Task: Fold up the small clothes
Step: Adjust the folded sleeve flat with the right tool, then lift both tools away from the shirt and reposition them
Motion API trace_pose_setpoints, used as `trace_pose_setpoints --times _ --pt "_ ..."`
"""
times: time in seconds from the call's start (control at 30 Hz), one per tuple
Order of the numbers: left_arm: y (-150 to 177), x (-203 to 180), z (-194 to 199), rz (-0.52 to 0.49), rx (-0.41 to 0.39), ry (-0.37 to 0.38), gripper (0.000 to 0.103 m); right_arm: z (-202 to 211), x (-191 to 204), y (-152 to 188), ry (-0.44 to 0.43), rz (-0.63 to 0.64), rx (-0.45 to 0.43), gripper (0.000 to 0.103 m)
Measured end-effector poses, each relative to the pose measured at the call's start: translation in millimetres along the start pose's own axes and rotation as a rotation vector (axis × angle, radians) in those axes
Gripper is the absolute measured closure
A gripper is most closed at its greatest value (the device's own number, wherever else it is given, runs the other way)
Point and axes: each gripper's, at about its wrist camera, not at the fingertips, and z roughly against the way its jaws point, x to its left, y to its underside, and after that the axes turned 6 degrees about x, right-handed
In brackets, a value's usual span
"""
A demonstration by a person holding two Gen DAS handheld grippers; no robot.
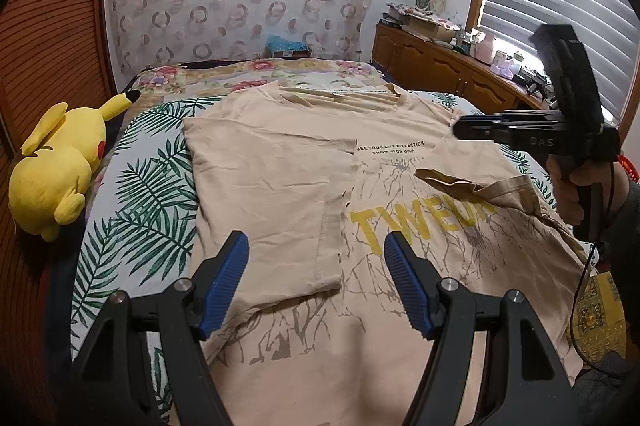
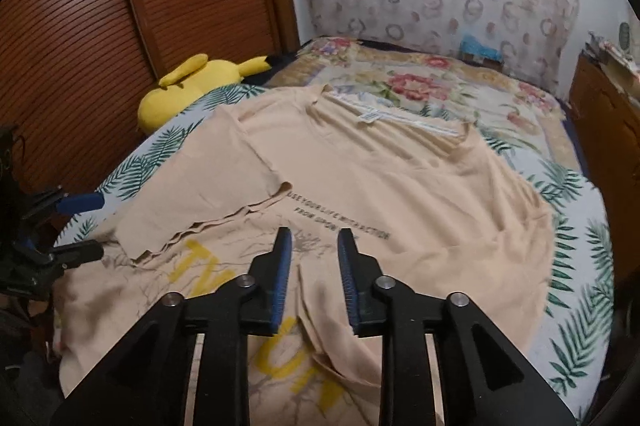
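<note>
Your left gripper (image 1: pixel 316 274), with its ribbed blue pads spread wide and nothing between them, hangs over the near hem of the beige cotton T-shirt (image 1: pixel 280 177) with the yellow lettering and grey branch print. Your right gripper (image 2: pixel 314 258) has its jaws narrowly apart above the print, a raised fold of the fabric showing in the gap below them; the pads do not press on cloth. The T-shirt lies face up across the white bed cover with green palm leaves (image 1: pixel 148 185), one side already folded in over the chest and the other sleeve rumpled over the lettering. Your right hand (image 1: pixel 576 193) grips its tool's handle at the shirt's edge. Farther off, a yellow plush toy (image 1: pixel 56 165) lies beside the slatted brown wooden door (image 2: pixel 100 17), and beyond the collar spreads a floral quilt (image 2: pixel 420 85).
</note>
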Motion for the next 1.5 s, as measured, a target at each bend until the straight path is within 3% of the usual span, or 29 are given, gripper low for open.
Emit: trace_pose_setpoints --times 0.27,0.37,0.53,1.0,1.07,1.5 --pt "0.9 -5.7 -1.5 -0.001 0.001 0.015 0.033 31.3 -30.4 38.7 0.108 -0.030 0.017 0.069" --pt "1.5 -9.0 -3.4 -0.004 0.005 0.021 0.033 37.0 -39.3 59.8 0.135 -0.050 0.040 0.057" --pt "2.6 -12.3 -3.9 -0.012 0.011 0.023 0.033 38.6 -44.9 81.2 0.160 -0.078 0.071 0.055" --pt "6.6 -12.5 -8.2 -0.005 0.019 0.025 0.033 36.3 -42.0 99.0 0.089 -0.112 0.091 0.057" --pt "6.5 -11.0 -8.4 -0.003 0.019 0.023 0.033 36.7 -37.5 100.3 0.085 -0.096 0.090 0.067" --pt "5.3 -7.6 -7.2 0.003 0.015 0.018 0.033 44.1 5.5 122.5 -0.004 -0.019 0.115 0.068"
